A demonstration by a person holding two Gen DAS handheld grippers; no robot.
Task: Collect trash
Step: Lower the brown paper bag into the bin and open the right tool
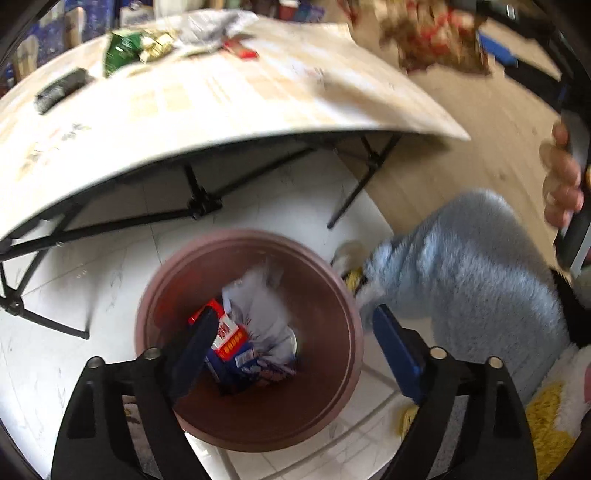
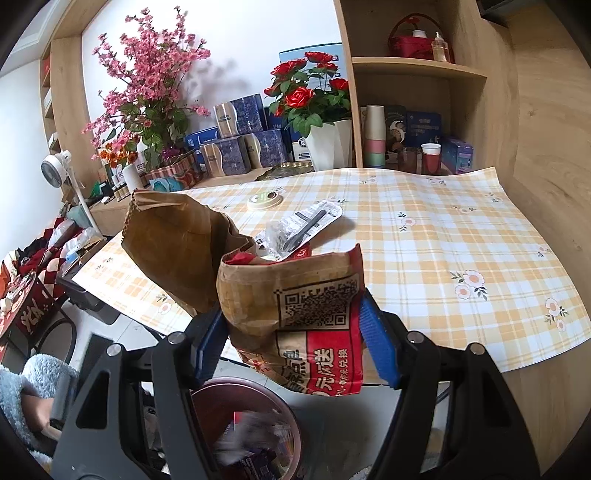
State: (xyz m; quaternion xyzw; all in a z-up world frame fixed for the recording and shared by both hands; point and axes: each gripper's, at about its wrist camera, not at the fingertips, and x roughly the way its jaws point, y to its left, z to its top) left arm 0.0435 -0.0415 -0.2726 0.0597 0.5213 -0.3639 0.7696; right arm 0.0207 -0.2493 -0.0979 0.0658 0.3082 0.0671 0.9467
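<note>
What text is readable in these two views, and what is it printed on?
"元减送": white characters on the red band of the brown paper bag held in the right gripper.
"兑换": smaller, same band, just legible.
QR code on that bag: a code, no words.
Red and white carton in the trash bin: print blurred, unreadable.
Blister pack on the table: print too small.
Blue boxes: labels too small.

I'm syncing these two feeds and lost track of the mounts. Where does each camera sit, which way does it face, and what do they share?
Left wrist: on the left gripper, facing down into the trash bin; its open fingers, a blue fleece sleeve and right hand show.
Right wrist: on the right gripper, facing across the checked table toward shelves; its fingers clamp a paper bag.
Shared: bin, table, bag.
</note>
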